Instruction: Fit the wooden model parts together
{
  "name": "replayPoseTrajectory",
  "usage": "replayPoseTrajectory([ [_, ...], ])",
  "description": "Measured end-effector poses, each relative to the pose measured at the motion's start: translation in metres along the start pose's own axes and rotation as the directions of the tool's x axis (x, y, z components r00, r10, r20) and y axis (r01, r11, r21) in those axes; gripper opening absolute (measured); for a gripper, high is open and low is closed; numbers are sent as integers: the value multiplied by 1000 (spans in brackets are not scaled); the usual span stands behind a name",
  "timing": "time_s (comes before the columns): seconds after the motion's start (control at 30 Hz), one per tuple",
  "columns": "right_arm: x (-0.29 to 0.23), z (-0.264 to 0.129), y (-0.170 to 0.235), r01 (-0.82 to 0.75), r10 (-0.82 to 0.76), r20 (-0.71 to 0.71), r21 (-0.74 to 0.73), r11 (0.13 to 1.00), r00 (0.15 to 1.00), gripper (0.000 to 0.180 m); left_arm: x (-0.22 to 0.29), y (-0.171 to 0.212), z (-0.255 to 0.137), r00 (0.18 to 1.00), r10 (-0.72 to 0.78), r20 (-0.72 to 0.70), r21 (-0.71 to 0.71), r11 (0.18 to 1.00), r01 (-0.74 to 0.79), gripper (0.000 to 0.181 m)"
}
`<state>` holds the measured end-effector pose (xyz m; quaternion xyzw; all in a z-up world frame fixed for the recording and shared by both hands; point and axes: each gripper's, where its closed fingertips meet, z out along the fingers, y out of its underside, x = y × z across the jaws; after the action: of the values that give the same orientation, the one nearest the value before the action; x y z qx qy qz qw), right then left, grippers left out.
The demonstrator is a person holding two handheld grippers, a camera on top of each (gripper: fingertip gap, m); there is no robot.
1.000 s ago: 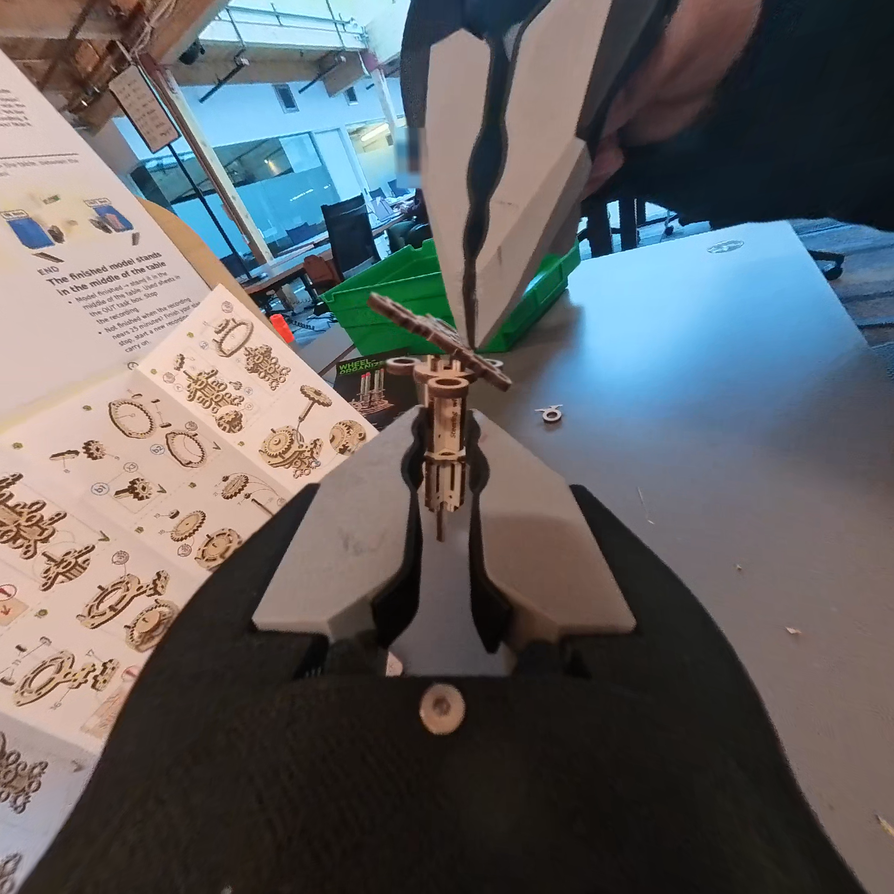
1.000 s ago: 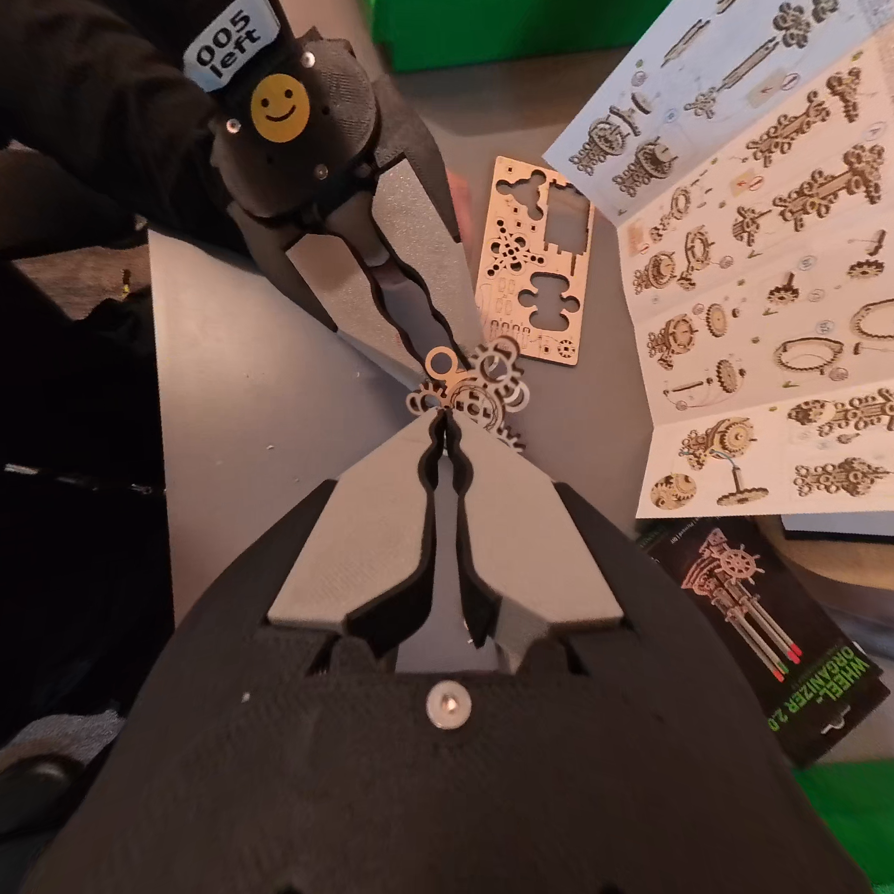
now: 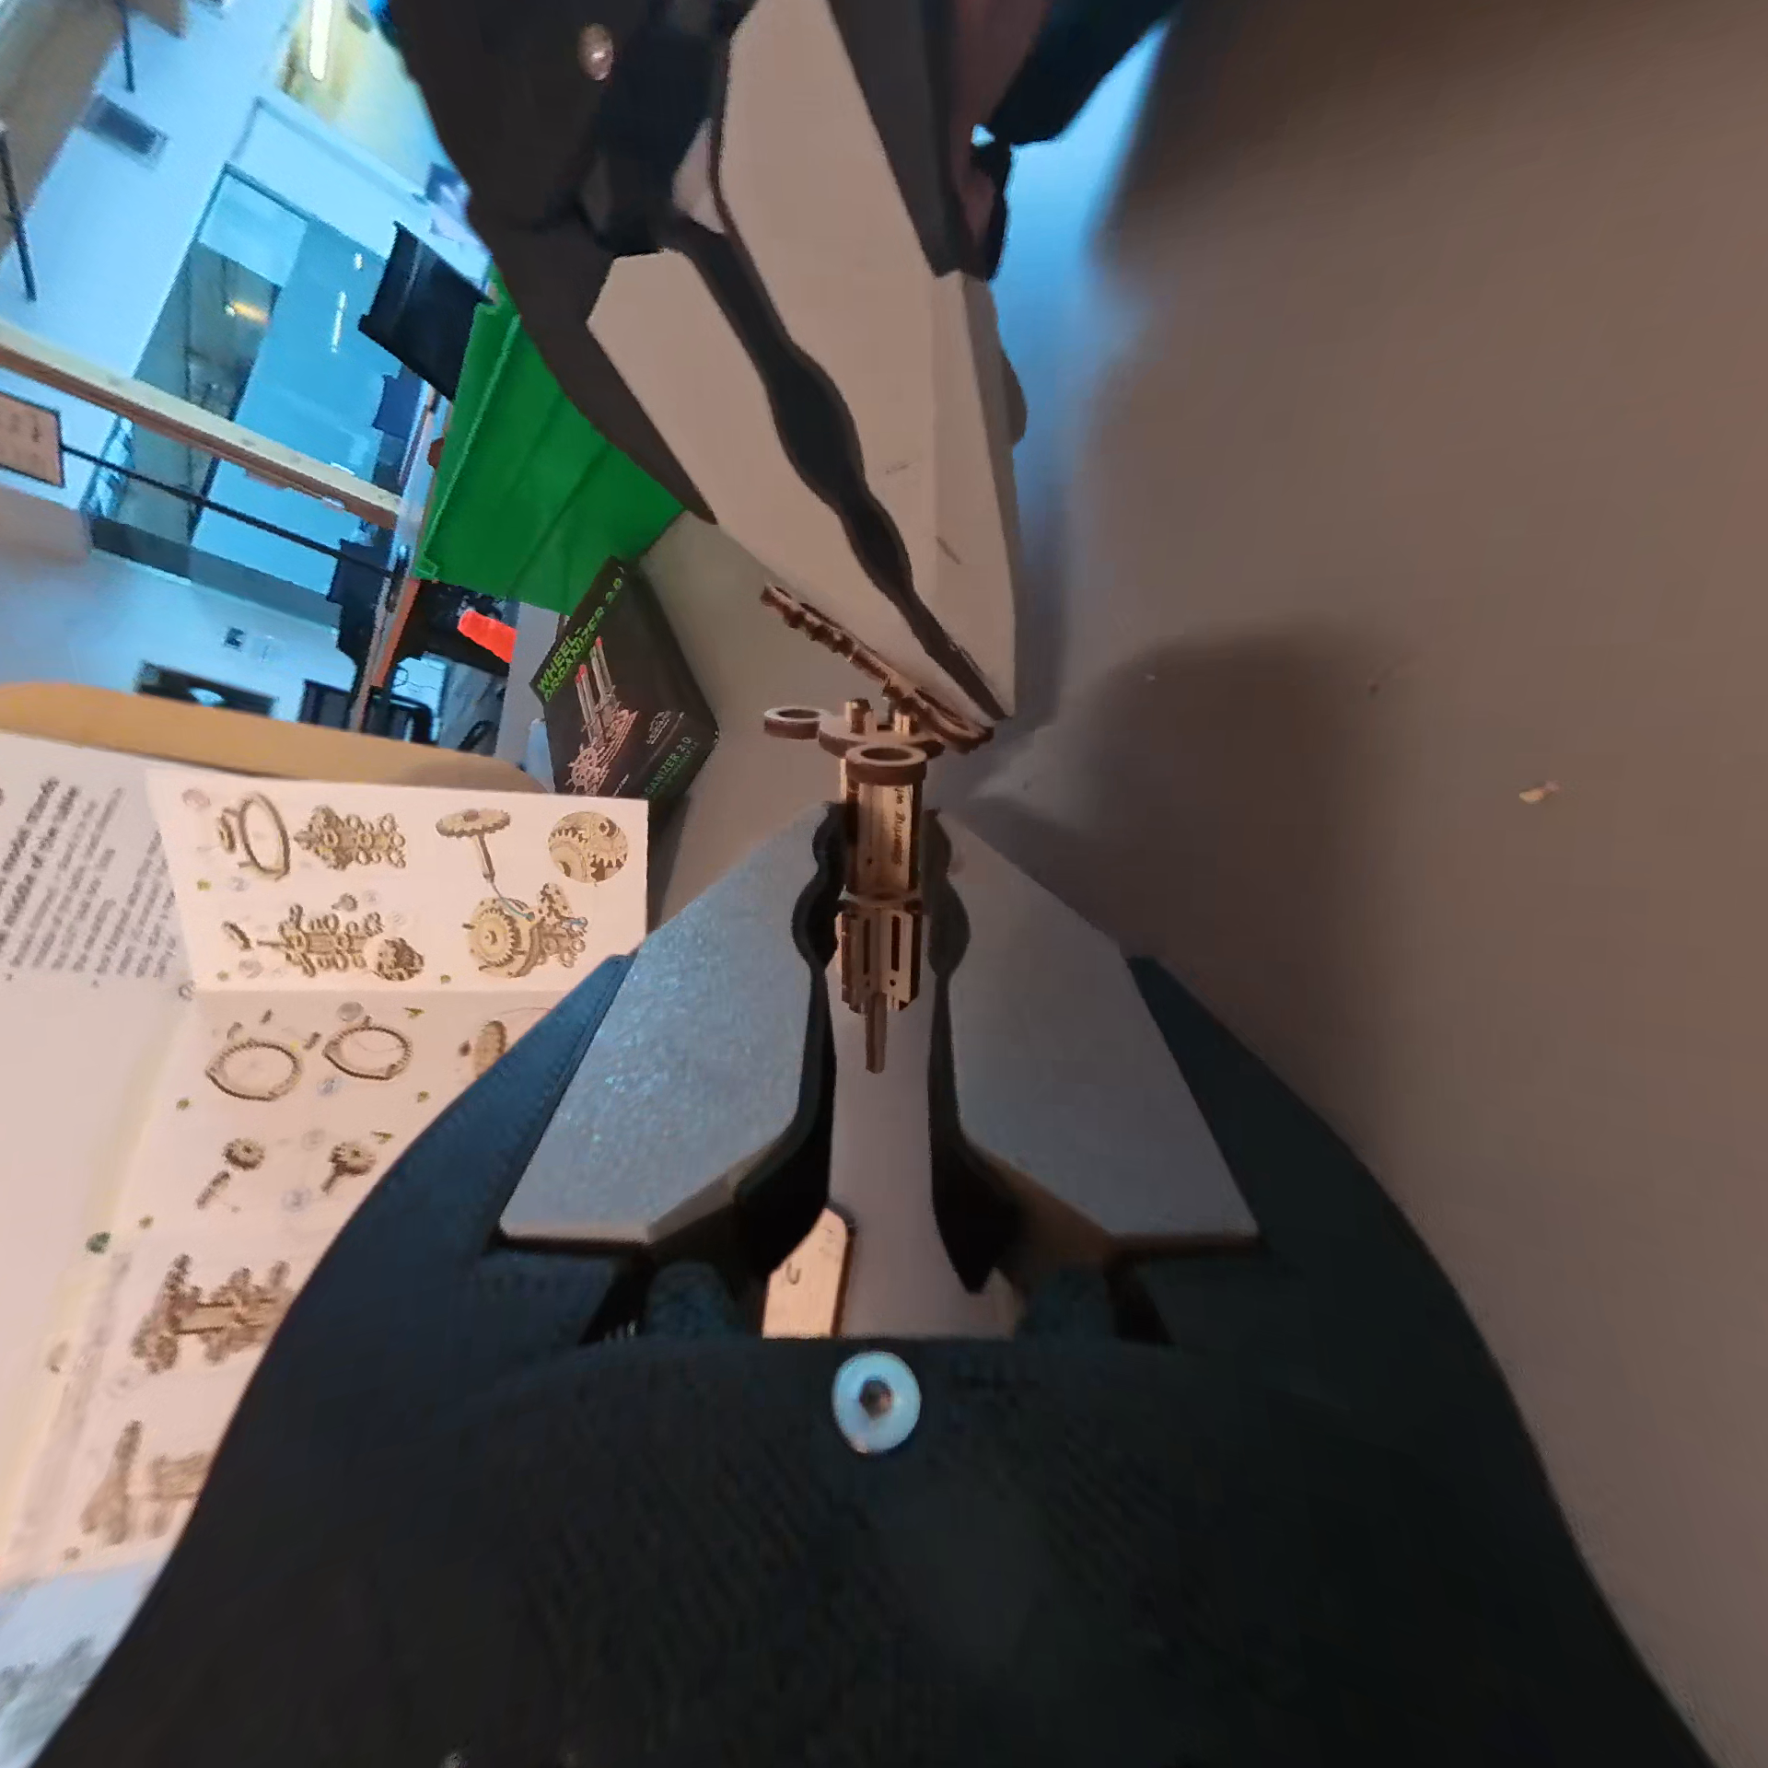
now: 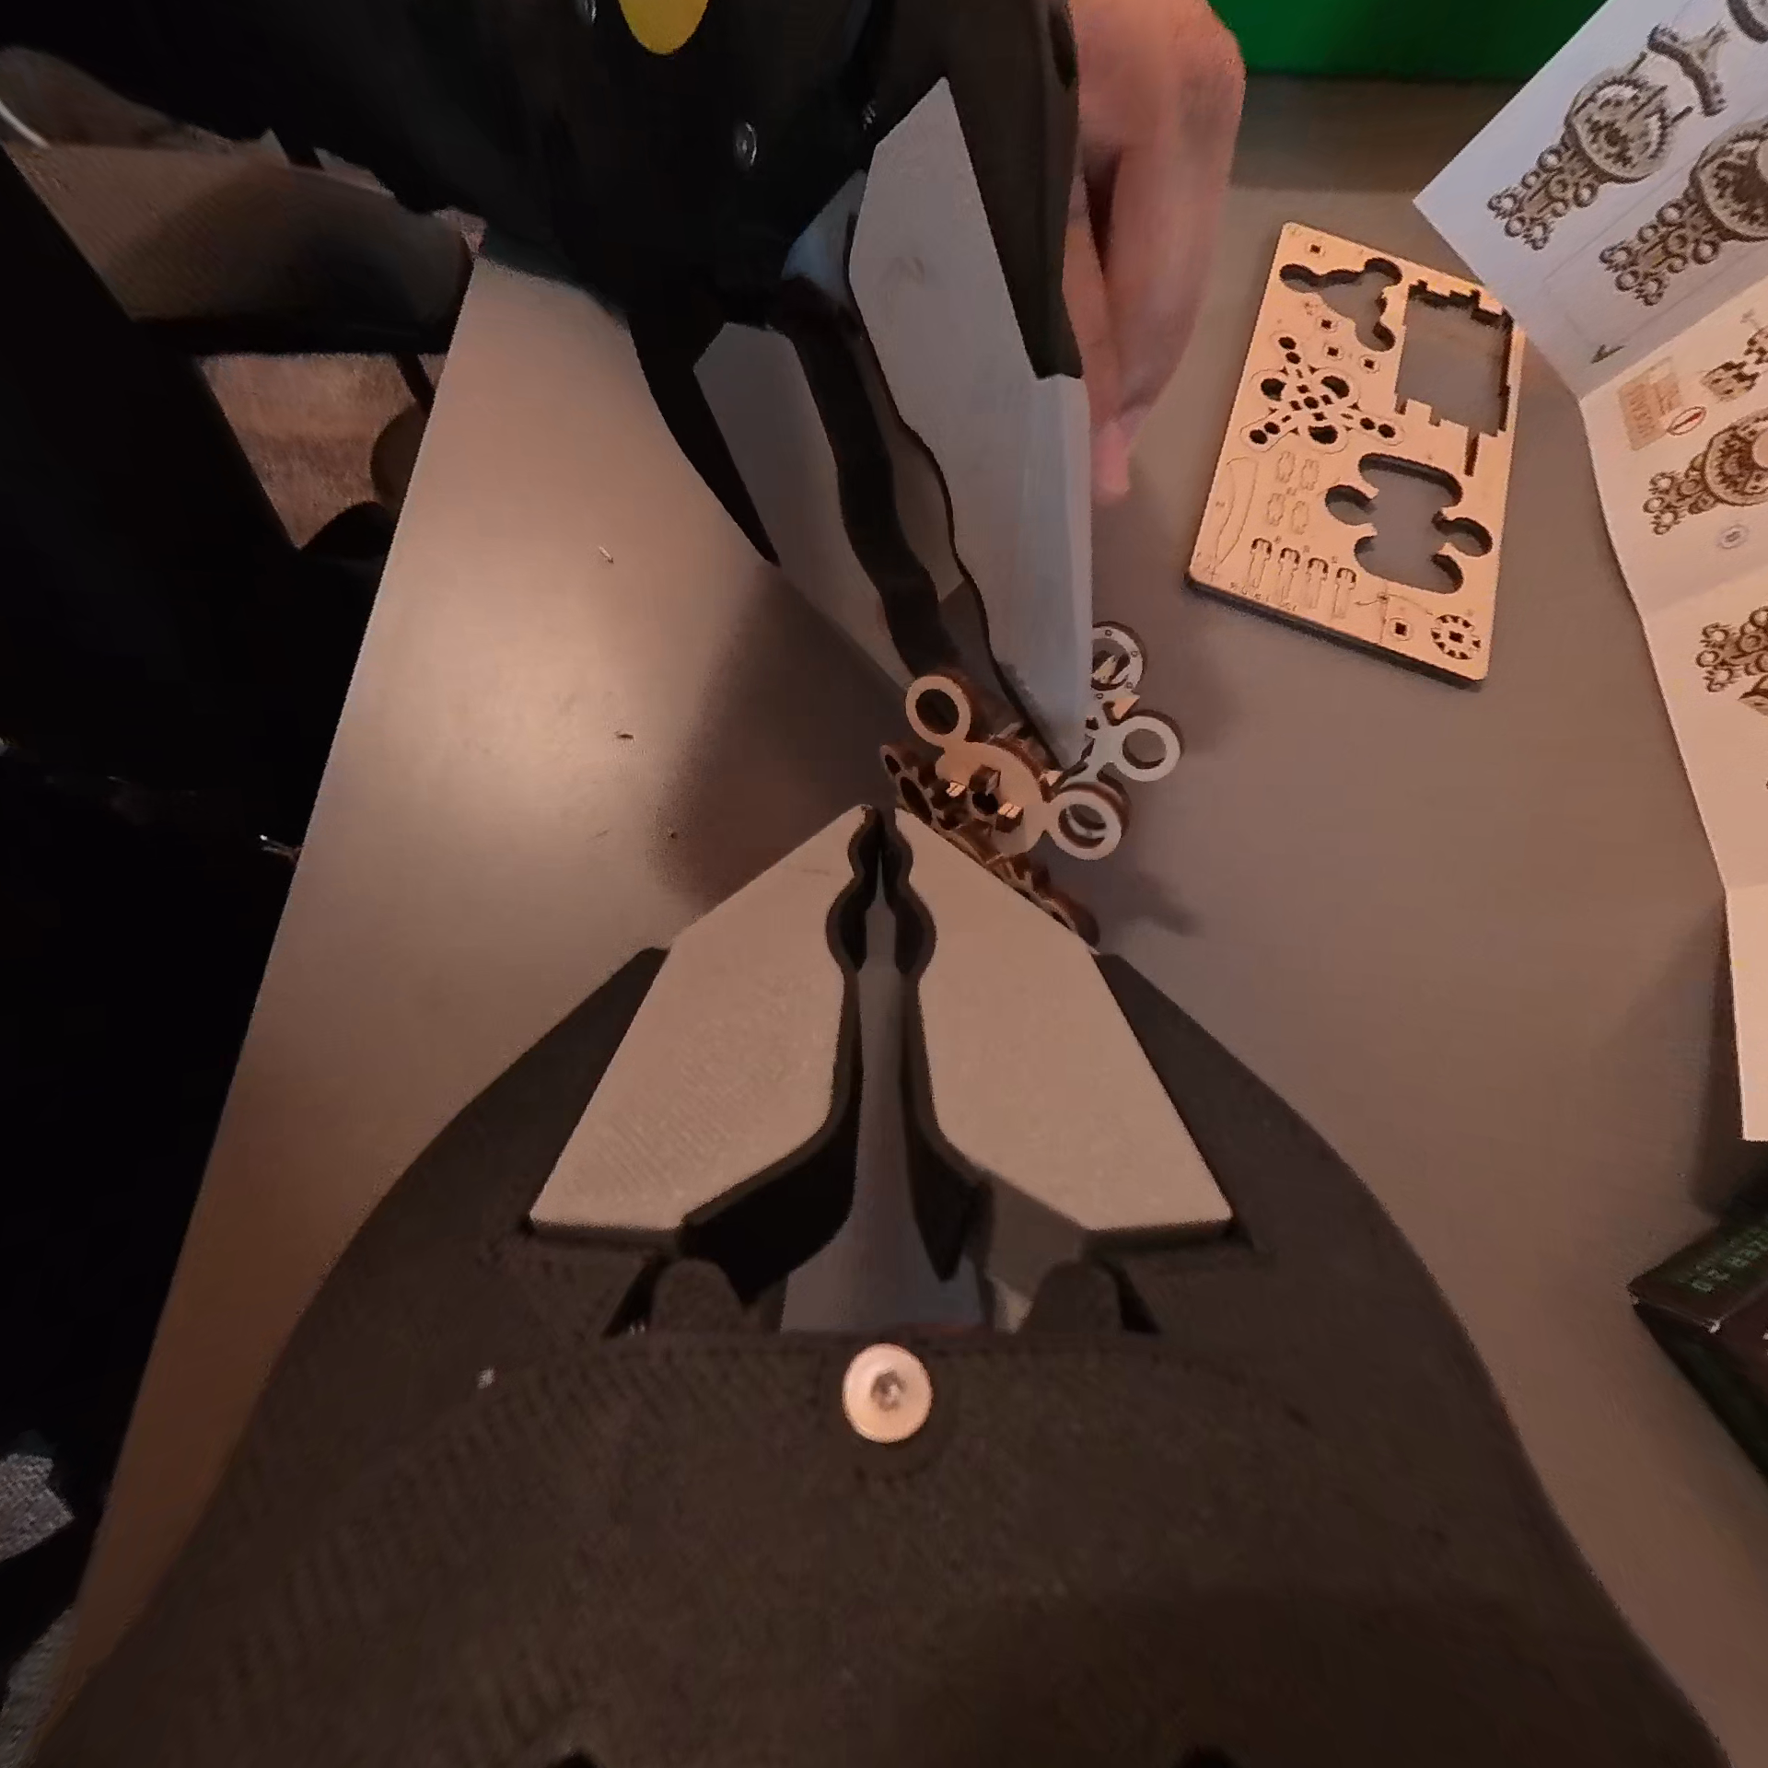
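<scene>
My left gripper (image 3: 875, 828) is shut on a small wooden column (image 3: 880, 890) and holds it above the grey table (image 3: 1387, 861). A flat plate with rings (image 3: 842, 732) caps the column. My right gripper (image 3: 990, 718) comes down from above, shut on the edge of a dark toothed wooden wheel (image 3: 842, 641) that rests against the cap. In the right wrist view my right gripper (image 4: 878, 823) is closed, with the wheel's edge (image 4: 1038, 895) showing behind its right finger. The ringed plate (image 4: 976, 784) sits just beyond, under my left gripper (image 4: 1038, 732).
A punched-out wooden sheet (image 4: 1359, 459) lies on the table at the right, next to the unfolded instruction sheet (image 4: 1712, 593), also in the left wrist view (image 3: 335, 957). A black box (image 3: 622, 689) and a green bin (image 3: 536, 478) stand behind. A hand (image 4: 1138, 239) holds the left gripper. My left and right fingertips are right by each other.
The left wrist view has rolled sideways. Both grippers have come closer together, and the wheel now lies lower against the column's cap. Both stay shut.
</scene>
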<state>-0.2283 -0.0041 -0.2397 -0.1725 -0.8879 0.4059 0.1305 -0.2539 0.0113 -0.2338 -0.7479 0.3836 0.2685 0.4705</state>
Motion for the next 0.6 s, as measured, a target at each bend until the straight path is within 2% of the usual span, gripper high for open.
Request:
replayPoseTrajectory([
  [0.23, -8, 7, 9, 104, -105, -30, -35, 994, 994, 0, 10, 0, 8, 981, 191, -14, -102, 976, -191, 12],
  [0.37, -9, 8, 16, 140, -145, -66, -70, 988, 987, 0, 13, -1, 10, 947, 321, -18, -161, 934, -319, 12],
  [0.6, -10, 4, 21, 171, -181, -141, -78, 982, 973, 0, 14, -6, 12, 883, 469, -8, -229, 859, -458, 12],
])
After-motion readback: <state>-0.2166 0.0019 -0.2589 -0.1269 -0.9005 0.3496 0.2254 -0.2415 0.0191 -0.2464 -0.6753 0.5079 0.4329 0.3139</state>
